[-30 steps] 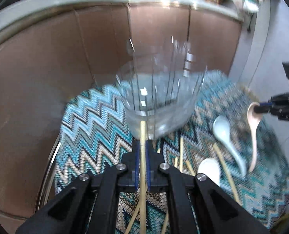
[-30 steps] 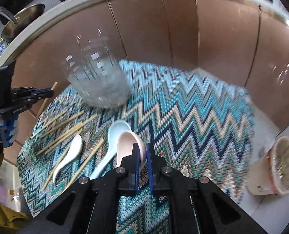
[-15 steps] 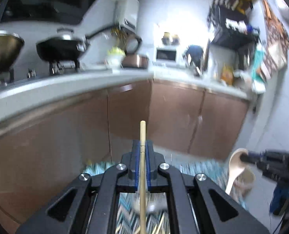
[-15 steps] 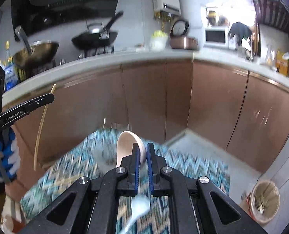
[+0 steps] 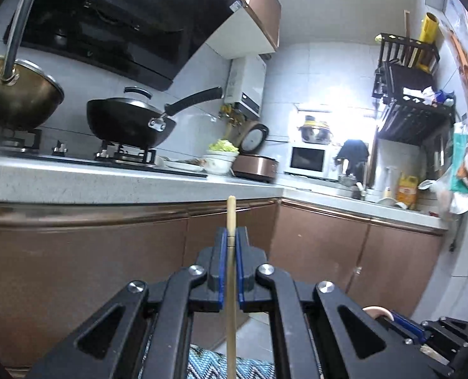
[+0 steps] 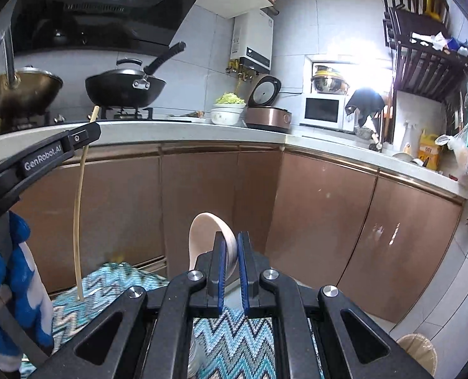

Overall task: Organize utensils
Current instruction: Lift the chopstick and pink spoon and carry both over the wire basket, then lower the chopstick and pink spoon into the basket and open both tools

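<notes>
My left gripper [image 5: 231,240] is shut on a wooden chopstick [image 5: 231,284] that stands upright, its top above the fingertips. The right wrist view shows that gripper [image 6: 90,131] at the left, with the chopstick [image 6: 77,221] hanging down over the zigzag cloth [image 6: 234,341]. My right gripper [image 6: 231,243] is shut on a beige ceramic spoon [image 6: 207,237], bowl end up. The spoon's bowl [image 5: 374,311] and the right gripper [image 5: 401,325] show low right in the left wrist view. The clear glass is mostly hidden below the gripper bodies.
Brown cabinet doors [image 6: 328,221] and a pale counter [image 5: 107,180] stand ahead, with a black wok [image 5: 129,123] and a brass pot [image 5: 16,94] on the stove. A bin [image 6: 418,357] sits on the floor at the right. The cloth-covered table edge [image 5: 208,363] is just below.
Both grippers have tilted up from looking down at the table to looking level at the kitchen. The chopstick and the spoon were lifted off the cloth and now stand upright.
</notes>
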Demonstrator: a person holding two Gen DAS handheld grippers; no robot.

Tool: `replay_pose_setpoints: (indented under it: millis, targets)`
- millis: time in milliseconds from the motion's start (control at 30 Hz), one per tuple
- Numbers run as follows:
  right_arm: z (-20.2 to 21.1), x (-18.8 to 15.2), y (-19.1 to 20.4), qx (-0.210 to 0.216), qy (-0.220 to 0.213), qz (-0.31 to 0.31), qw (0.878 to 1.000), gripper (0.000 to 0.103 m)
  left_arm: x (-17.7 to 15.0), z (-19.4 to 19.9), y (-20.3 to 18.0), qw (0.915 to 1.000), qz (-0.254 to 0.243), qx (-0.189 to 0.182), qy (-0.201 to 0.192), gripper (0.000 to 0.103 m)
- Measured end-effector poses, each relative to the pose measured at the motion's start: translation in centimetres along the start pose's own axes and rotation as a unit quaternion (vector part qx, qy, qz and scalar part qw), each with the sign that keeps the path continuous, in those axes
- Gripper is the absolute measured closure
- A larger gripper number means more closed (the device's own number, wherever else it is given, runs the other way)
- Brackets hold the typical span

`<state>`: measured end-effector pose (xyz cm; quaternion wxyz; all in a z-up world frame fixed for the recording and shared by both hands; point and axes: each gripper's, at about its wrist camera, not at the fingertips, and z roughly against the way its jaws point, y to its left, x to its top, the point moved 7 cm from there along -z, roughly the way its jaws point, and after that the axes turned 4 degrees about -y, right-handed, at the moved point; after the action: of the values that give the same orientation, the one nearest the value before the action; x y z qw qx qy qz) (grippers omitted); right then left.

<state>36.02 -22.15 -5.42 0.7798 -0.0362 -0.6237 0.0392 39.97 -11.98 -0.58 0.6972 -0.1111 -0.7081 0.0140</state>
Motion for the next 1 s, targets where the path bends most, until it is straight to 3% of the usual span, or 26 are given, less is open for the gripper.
replay_pose_setpoints:
  millis: [233,533,600,667,733,800,1000]
  targets:
    - [-1.5,-3.0,1.1,-0.020,-0.009,0.012,1.000,0.095,-4.2,-0.8,0.8,0.9995,-0.003,0.027,-0.015,0.098]
    - [-3.0,-6.7,2.9,0.008,0.011,0.005,1.000,0.091,-8.1,-0.2,2.5,0.9989,-0.004,0.046,-0.006,0.095]
    - [-3.0,-7.4,3.1,0.023,0.017,-0.005,1.000,0.085,-8.5,0.0,2.8,0.9989,-0.004,0.046,-0.003,0.091]
    - [-3.0,-7.6,3.2,0.025,0.020,-0.007,0.999,0.068,-8.6,0.2,3.0,0.9990,-0.004,0.045,0.001,0.077]
    - [-2.7,-7.7,3.2,0.029,0.019,-0.009,0.999,0.062,-8.6,0.7,3.3,0.9990,-0.005,0.045,0.005,0.070]
    - [-2.1,-7.4,3.2,0.026,0.017,-0.009,0.999,0.059,-8.3,1.5,3.4,0.9990,-0.005,0.044,0.005,0.068]
    - [0.5,-5.6,2.3,0.020,0.004,-0.015,1.000,0.036,-5.0,4.9,3.8,0.9989,-0.025,0.039,-0.002,0.054]
